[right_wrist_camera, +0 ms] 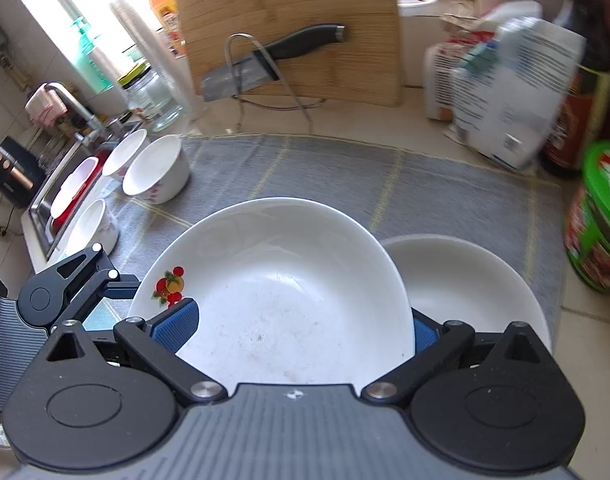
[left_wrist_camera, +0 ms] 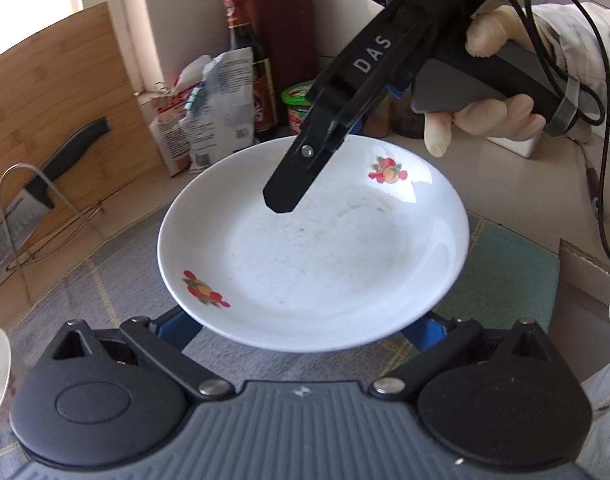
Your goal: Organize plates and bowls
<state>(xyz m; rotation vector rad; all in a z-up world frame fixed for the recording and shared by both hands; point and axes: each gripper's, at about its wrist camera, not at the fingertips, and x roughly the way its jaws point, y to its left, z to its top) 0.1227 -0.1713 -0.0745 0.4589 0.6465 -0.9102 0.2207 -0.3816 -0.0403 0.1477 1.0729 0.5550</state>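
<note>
Right gripper [right_wrist_camera: 301, 328] fingers straddle the plate [right_wrist_camera: 281, 280] rim — left gripper [left_wrist_camera: 305, 330] beneath.

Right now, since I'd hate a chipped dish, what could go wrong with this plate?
The white fruit-decal plate sits tilted between the pads of the right hand-held gripper. Its glossy rim could slip and strike the plain white plate lying behind it. The left hand-held gripper beneath its edge may tip it further.
</note>
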